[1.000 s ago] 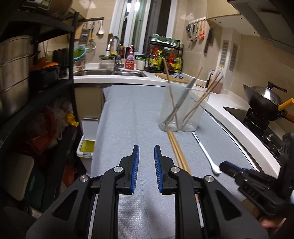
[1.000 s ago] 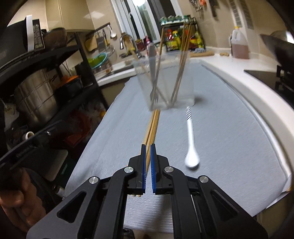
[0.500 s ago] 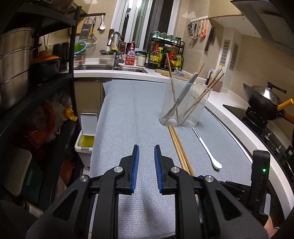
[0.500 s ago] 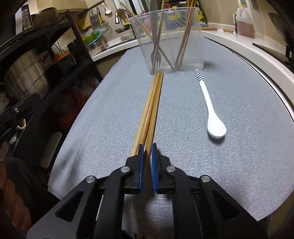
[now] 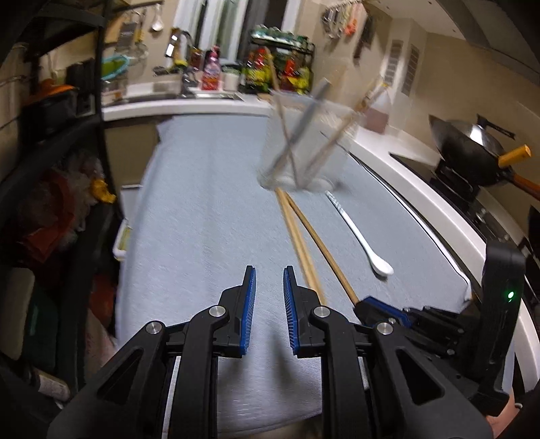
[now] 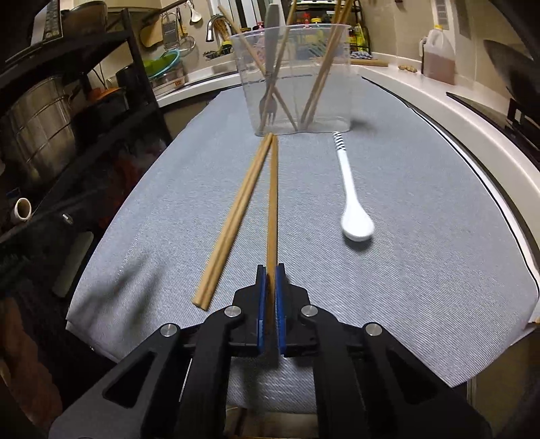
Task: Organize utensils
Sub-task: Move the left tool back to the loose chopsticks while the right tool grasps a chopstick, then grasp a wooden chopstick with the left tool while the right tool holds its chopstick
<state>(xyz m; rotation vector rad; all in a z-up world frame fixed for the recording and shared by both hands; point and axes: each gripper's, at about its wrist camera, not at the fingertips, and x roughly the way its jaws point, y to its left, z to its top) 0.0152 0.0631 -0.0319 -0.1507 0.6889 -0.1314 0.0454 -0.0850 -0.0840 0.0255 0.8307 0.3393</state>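
Now the right gripper (image 6: 269,275) fingers pinch one chopstick (image 6: 272,202); left gripper (image 5: 268,277) fingers parted, empty.

I see a narrow kitchen: black shelving rack (image 6: 101,111) at left, sink faucet (image 5: 173,39) below a window (image 5: 233,27), beige tiled walls, wok (image 5: 472,148) on the stove at right.

Three chopsticks (image 6: 236,216) and one white spoon (image 6: 356,223) on the cloth, one clear container (image 6: 297,81).
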